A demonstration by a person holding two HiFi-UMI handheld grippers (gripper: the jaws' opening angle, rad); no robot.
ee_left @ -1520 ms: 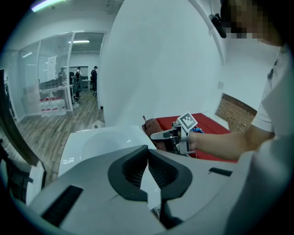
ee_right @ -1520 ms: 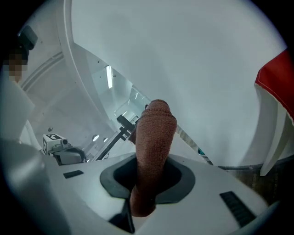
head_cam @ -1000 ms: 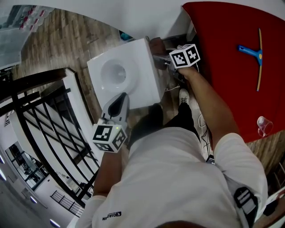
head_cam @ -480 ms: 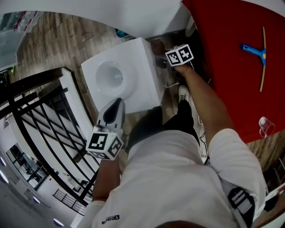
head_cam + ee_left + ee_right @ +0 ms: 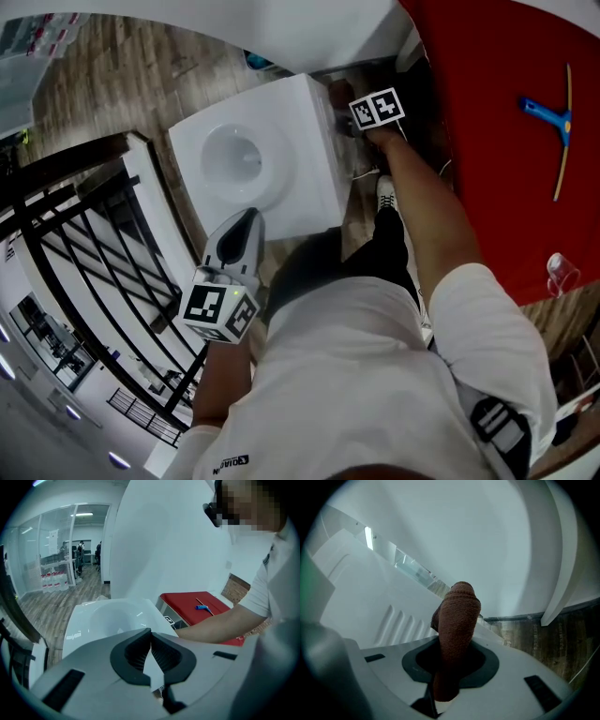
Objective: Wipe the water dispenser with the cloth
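Note:
The white water dispenser (image 5: 272, 169) stands below me, its round bottle well (image 5: 232, 157) facing up. Held at its far right side, my right gripper (image 5: 345, 120) is shut on a brown cloth (image 5: 457, 625), which lies against the ribbed white side panel (image 5: 396, 620) of the dispenser. My left gripper (image 5: 242, 228) hovers over the near edge of the dispenser top (image 5: 108, 620), shut with nothing in it. The brown cloth (image 5: 335, 95) shows beside the dispenser's far corner.
A red table (image 5: 506, 112) stands at the right with a blue-headed squeegee (image 5: 561, 127) and a clear glass (image 5: 561, 272) on it. Black railings (image 5: 84, 272) run along the left. A white wall (image 5: 281, 28) sits behind the dispenser. Wood floor (image 5: 548, 634) lies below.
My right gripper with the cloth has slid further back along the dispenser's right side. The left gripper has stayed almost where it was, over the near edge.

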